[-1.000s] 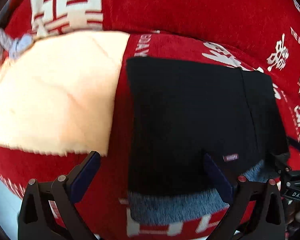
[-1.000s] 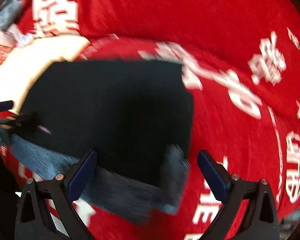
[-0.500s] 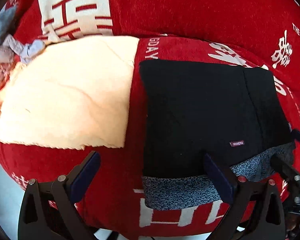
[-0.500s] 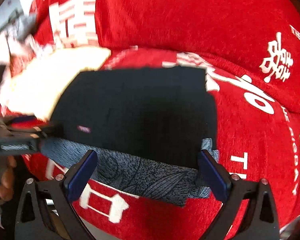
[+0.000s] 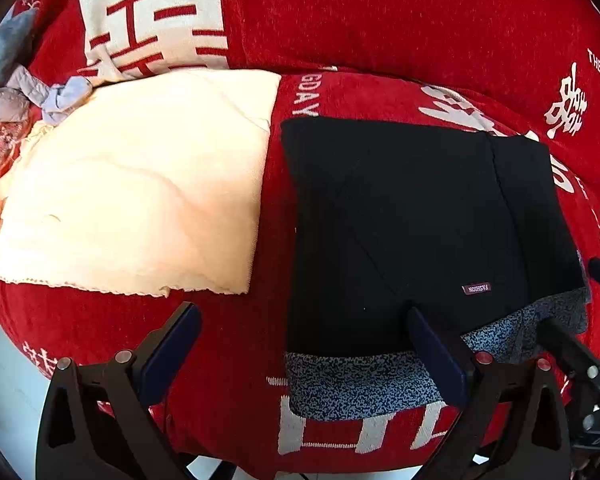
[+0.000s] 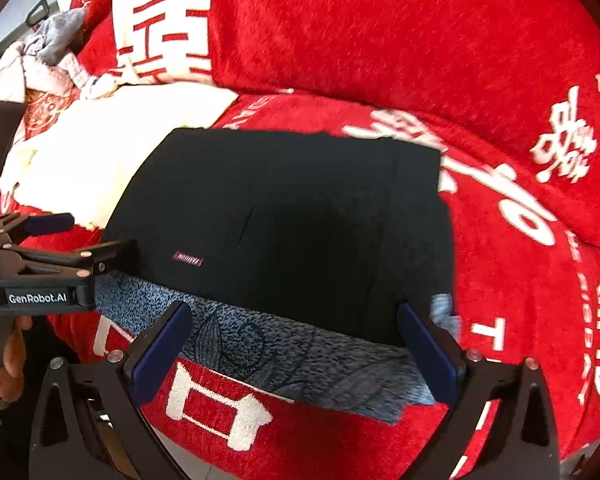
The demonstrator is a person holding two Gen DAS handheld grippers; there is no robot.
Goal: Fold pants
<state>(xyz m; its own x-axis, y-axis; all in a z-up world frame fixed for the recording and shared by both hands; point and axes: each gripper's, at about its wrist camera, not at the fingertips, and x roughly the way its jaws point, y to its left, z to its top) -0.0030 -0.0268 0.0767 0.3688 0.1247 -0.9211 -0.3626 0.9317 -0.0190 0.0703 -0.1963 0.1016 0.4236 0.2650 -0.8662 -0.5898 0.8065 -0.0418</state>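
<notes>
The black pants point(image 5: 412, 224) lie folded into a flat rectangle on the red sofa seat, with a grey speckled lining strip point(image 5: 364, 380) showing along the near edge and a small label point(image 5: 476, 289) on top. They also show in the right wrist view point(image 6: 292, 220). My left gripper point(image 5: 300, 344) is open and empty, just in front of the pants' near left corner. My right gripper point(image 6: 296, 340) is open and empty, over the near edge of the pants. The left gripper also appears at the left of the right wrist view point(image 6: 60, 248).
A cream quilted cloth point(image 5: 140, 184) lies on the seat left of the pants. The red sofa cover point(image 5: 380, 20) with white characters rises as a backrest behind. Grey and pink clothes point(image 6: 44, 52) pile at the far left. Pale floor point(image 5: 4, 392) shows below the seat edge.
Both grippers have pulled back toward me from the pants, which now lie flat and still. The right view has steadied, and the left gripper has shifted left.
</notes>
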